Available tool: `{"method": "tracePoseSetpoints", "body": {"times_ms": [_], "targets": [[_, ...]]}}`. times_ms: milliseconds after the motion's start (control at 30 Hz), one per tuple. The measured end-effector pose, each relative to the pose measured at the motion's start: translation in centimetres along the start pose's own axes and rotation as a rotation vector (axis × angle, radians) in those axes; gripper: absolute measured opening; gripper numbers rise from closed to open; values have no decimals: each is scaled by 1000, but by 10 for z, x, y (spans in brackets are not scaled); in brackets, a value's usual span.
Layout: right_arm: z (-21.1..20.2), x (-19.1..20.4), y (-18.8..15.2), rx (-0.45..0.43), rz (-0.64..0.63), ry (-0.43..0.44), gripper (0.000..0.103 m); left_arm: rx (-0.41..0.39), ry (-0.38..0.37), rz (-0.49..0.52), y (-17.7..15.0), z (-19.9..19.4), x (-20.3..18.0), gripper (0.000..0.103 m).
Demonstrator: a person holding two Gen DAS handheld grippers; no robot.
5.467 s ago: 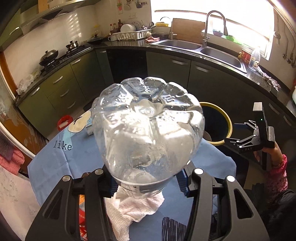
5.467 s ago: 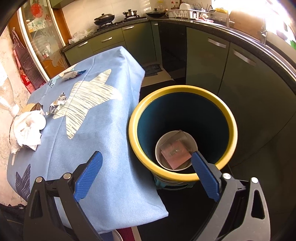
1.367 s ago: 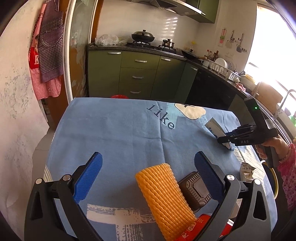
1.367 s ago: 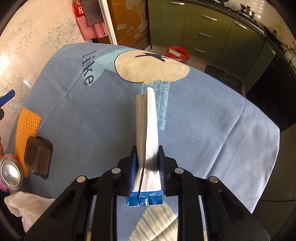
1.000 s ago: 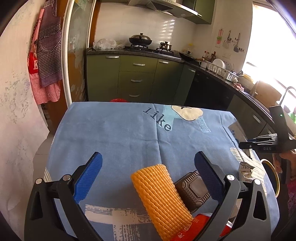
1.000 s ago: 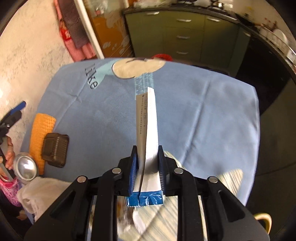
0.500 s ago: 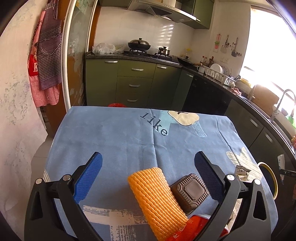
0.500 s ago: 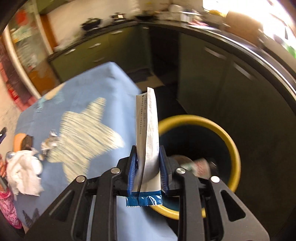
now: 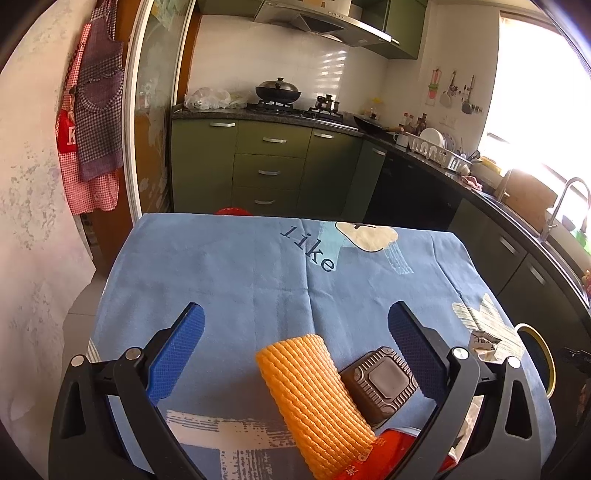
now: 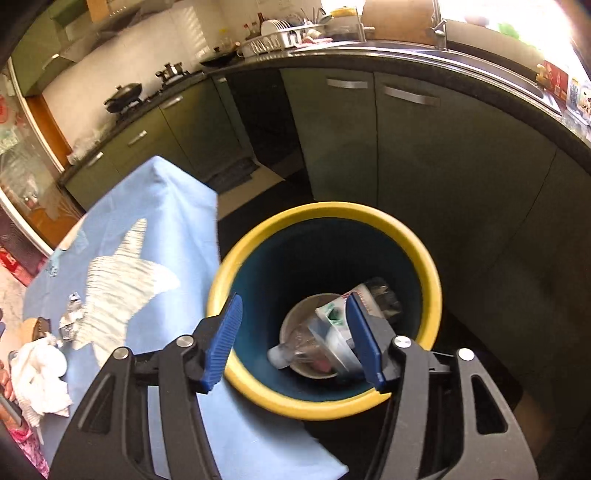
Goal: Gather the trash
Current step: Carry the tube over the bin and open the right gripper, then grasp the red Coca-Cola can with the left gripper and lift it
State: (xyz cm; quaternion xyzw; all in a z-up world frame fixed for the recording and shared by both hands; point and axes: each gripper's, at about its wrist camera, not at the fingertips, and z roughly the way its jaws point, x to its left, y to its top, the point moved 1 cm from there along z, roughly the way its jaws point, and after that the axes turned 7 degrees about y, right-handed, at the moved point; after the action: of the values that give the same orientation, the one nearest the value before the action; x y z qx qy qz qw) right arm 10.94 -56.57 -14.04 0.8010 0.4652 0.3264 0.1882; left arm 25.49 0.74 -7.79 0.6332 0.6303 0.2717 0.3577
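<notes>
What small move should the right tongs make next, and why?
Probably swing back to the table for the crumpled foil. The right tongs hang over the bin, jaws opening with nothing between them, and trash already lies in the bin. The foil is the nearest piece left on the cloth.

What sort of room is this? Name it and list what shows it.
A home kitchen, most likely: a gas stove with a lidded wok under a range hood, green cabinets, and a dish rack near the sink tap.
</notes>
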Motion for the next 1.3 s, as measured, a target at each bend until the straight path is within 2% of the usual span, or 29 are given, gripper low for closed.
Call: {"method": "tracePoseSetpoints", "body": {"times_ms": [133, 333, 467, 533, 633, 700, 867, 1033, 1167, 1300], "targets": [[-5, 23, -16, -8, -8, 62, 59, 10, -10, -3, 0, 0, 0, 98], [2, 50, -28, 5, -28, 110, 60, 16, -15, 10, 2, -4, -2, 98], [1, 56, -34, 14, -47, 115, 61, 89, -19, 30, 2, -2, -7, 98], [1, 57, -35, 17, -51, 129, 62, 118, -65, 50, 2, -7, -11, 98], [-1, 56, -37, 12, -59, 127, 63, 135, -133, 140, -1, -25, -21, 98], [-2, 56, -39, 9, -59, 136, 64, 157, -163, 236, -6, -38, -27, 98], [-5, 53, -42, -1, -53, 153, 64, 221, -185, 459, -22, -58, -37, 98], [-4, 56, -46, 4, -53, 166, 64, 304, -205, 640, -45, -55, -54, 98], [-1, 60, -49, 14, -60, 170, 64, 340, -238, 728, -64, -52, -71, 97], [-1, 60, -50, 19, -58, 179, 64, 356, -237, 795, -76, -50, -84, 91]]}}
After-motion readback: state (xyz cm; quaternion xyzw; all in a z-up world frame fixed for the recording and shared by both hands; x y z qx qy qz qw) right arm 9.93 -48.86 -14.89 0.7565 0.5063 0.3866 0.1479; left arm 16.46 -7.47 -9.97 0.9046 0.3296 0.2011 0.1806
